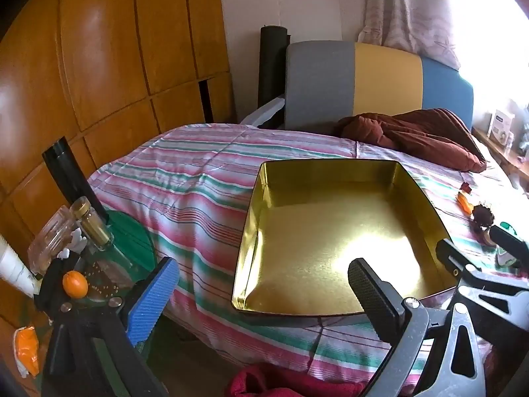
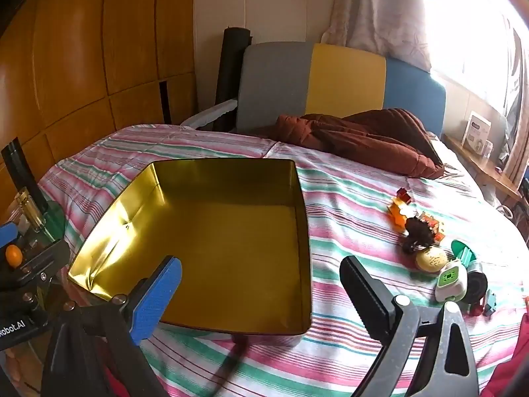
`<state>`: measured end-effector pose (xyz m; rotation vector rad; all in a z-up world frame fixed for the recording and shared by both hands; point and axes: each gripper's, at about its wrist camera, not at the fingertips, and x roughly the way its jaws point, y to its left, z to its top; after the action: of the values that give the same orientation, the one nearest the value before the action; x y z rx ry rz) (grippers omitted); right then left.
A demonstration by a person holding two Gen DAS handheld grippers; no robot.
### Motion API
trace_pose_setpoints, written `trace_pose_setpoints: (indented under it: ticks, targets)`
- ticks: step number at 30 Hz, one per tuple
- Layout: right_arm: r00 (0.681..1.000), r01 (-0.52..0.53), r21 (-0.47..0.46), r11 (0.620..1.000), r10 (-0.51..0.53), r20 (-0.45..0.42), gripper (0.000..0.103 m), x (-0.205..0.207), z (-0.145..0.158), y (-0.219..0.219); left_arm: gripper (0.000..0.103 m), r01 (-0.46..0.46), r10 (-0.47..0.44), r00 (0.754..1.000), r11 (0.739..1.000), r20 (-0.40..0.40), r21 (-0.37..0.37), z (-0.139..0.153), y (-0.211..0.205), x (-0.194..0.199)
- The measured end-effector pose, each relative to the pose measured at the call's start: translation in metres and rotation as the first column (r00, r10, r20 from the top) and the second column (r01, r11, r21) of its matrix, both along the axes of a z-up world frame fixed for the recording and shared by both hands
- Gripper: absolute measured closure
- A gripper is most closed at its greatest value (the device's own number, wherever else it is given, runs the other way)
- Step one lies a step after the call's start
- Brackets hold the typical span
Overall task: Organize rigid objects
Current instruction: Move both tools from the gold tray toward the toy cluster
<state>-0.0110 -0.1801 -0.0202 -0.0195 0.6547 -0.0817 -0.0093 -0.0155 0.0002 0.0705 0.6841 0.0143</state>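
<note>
An empty gold tin tray [image 1: 254, 218] [image 2: 305, 225] lies on the striped bed. To its right sits a cluster of small toys: an orange toy [image 2: 398, 213], a dark brown fuzzy piece [image 2: 418, 233], a yellow ball [image 2: 431, 258], a white and green gadget [image 2: 451, 279] and a green piece [image 2: 464, 251]. Part of the cluster shows in the left wrist view [image 1: 482, 220]. My left gripper [image 1: 264, 294] is open and empty over the tray's near edge. My right gripper [image 2: 261, 289] is open and empty above the tray's near right corner, left of the toys.
A brown blanket [image 2: 363, 139] lies at the bed's head by a grey, yellow and blue headboard [image 2: 344, 82]. A side table at the left holds a gold-capped bottle [image 1: 91, 221] and an orange ball [image 1: 75, 284]. Wooden wardrobe [image 1: 99, 66] stands behind. Red cloth [image 1: 281, 382] lies below the bed edge.
</note>
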Motion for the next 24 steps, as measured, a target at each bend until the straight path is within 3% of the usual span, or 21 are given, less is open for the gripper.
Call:
trace_pose_setpoints:
  ticks: [12, 20, 24]
  targets:
    - [0.998, 0.050, -0.007, 0.999, -0.049, 0.031, 0.005, -0.002, 0.011, -0.031, 0.000, 0.045, -0.046, 0.999, 0.998, 0.014, 0.042, 0.004, -0.016, -0.003]
    - [0.986, 0.144, -0.060, 0.988, -0.138, 0.093, 0.005, -0.009, 0.030, -0.082, 0.000, 0.105, -0.105, 0.995, 0.994, -0.003, 0.039, 0.002, -0.028, -0.002]
    - [0.978, 0.198, -0.021, 0.980, -0.196, 0.067, 0.005, -0.012, 0.038, -0.112, 0.000, 0.144, -0.144, 0.990, 0.989, -0.013, 0.045, 0.000, -0.038, 0.001]
